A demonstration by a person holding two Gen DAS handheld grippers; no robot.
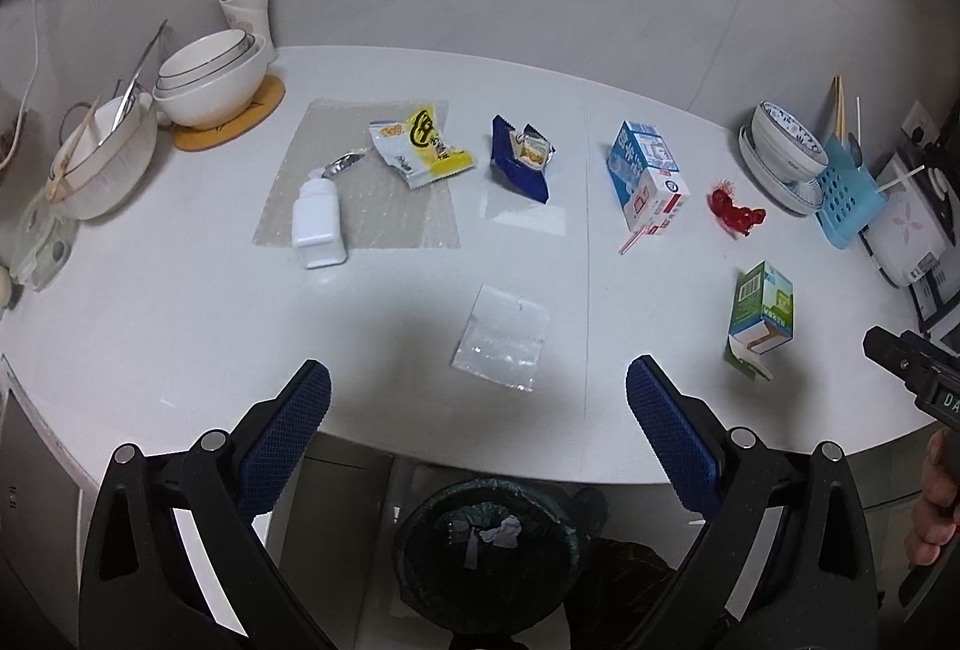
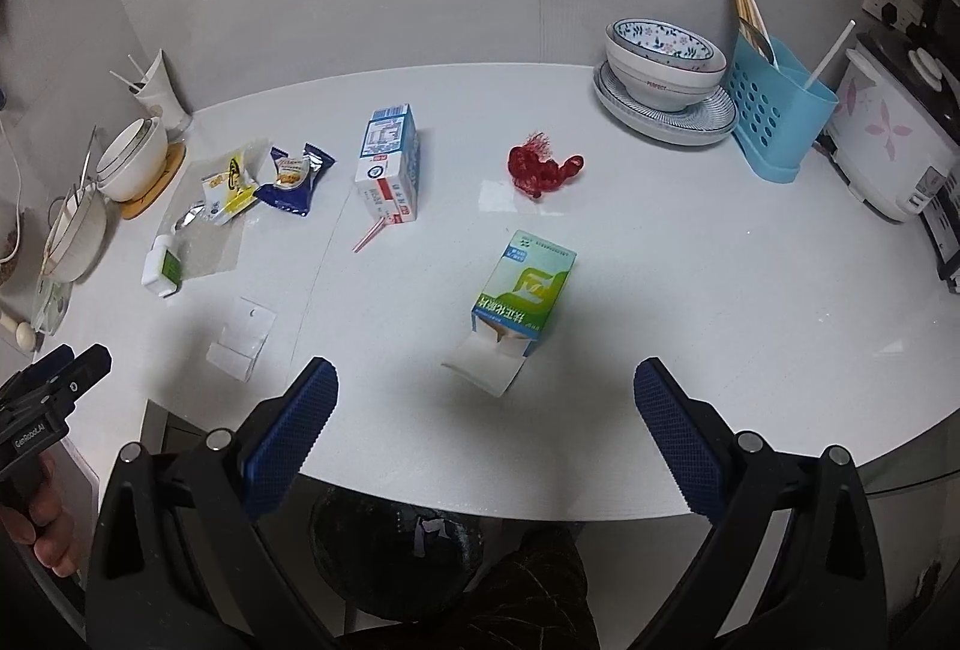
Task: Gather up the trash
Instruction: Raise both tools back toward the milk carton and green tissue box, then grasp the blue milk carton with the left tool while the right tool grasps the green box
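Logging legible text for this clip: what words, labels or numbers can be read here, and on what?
"PERFECT": side of the floral bowl.
"GenRobot.AI": body of the left gripper.
"DA", cut off by the frame edge: right gripper.
Green box: large Chinese characters, too distorted to quote.
Milk carton, yellow wrapper, blue wrapper: print too small or blurred.

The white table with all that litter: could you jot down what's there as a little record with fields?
surface: white table
litter: green box, milk carton, red mesh, yellow wrapper, blue wrapper, clear bag, white bottle
bin: below the table edge
left gripper: open, empty
right gripper: open, empty
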